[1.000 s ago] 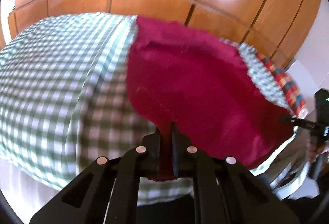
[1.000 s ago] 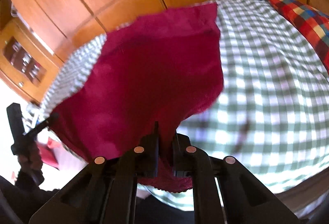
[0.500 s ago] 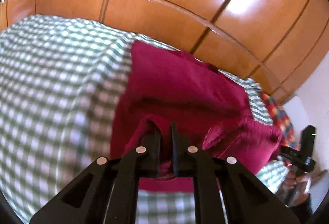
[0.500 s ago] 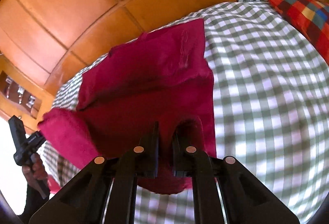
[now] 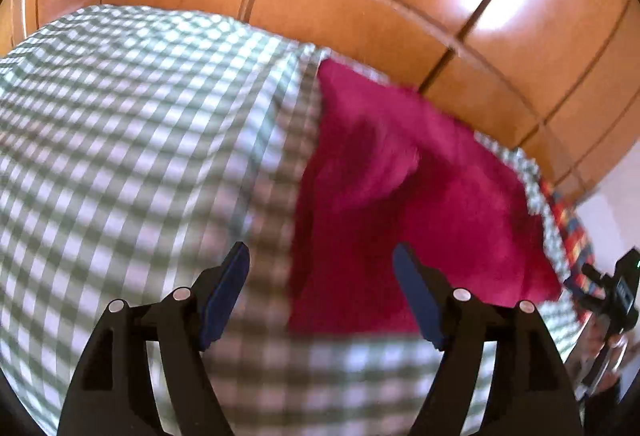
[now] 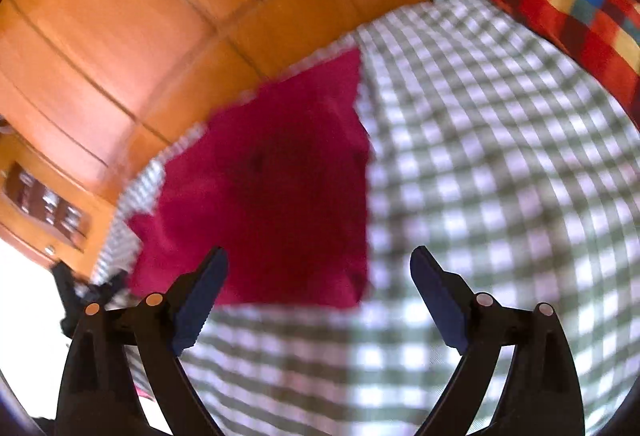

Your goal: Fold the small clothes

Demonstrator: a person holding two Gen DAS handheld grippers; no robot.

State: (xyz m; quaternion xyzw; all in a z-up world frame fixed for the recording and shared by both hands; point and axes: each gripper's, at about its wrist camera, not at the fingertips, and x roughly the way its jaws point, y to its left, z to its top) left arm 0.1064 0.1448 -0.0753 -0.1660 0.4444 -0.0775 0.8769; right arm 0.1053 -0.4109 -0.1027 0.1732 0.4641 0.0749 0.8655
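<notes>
Now released, a red cloth (image 5: 408, 204) lies doubled on the checked bed (image 5: 120, 140), just ahead of both tools; left tool (image 5: 320, 276) and right tool (image 6: 320, 276) are opening, nothing between them, apparently letting the fold settle.

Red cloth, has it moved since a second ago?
Yes. The red cloth dropped from the tongs and now lies flat on the checked sheet, folded smaller.

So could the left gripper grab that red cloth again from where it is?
Probably yes: the left gripper is opening with nothing between its jaws, and the red cloth lies uncovered just ahead on the checked sheet.
</notes>
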